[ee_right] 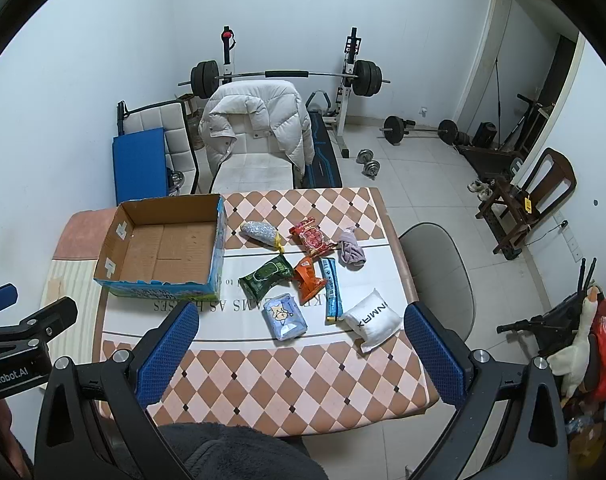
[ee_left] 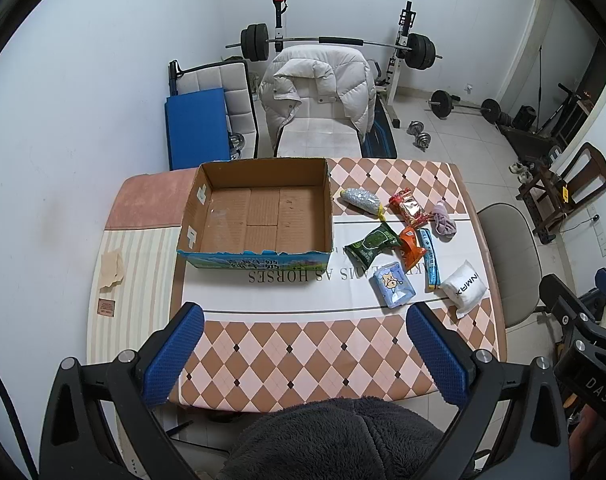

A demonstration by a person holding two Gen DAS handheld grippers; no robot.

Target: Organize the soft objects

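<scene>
Still Life With Snacks: Soft Goods Await the Box

Above a checked table [ee_right: 287,384], both tools hang with fingers spread wide and nothing between them: the left gripper [ee_left: 303,344] over the near edge, the right gripper [ee_right: 299,344] likewise, neither touching anything. An empty box [ee_left: 259,216] sits at 10 o'clock on the table. The loose items lie in a cluster at 2 o'clock, all apart from the box: a silver bag [ee_right: 259,233], a red pack [ee_right: 313,238], a mauve cloth [ee_right: 351,252], a green pouch [ee_right: 269,276], an orange pack [ee_right: 309,280], a blue stick [ee_right: 331,290], a pale-blue tissue pack [ee_right: 285,316] and a white pillow [ee_right: 373,316] nearest the right gripper.

Everything looks light and yielding. Foil wrappers are probably slick and may crackle and slide, so a pinch across the middle of the bulge seems safer than the sealed ends. Cloth and pillow should squash and hold well; the pillow is best taken across its narrower side. The stick, thin and flat, likely needs a grip across its width, low to the tabletop
</scene>
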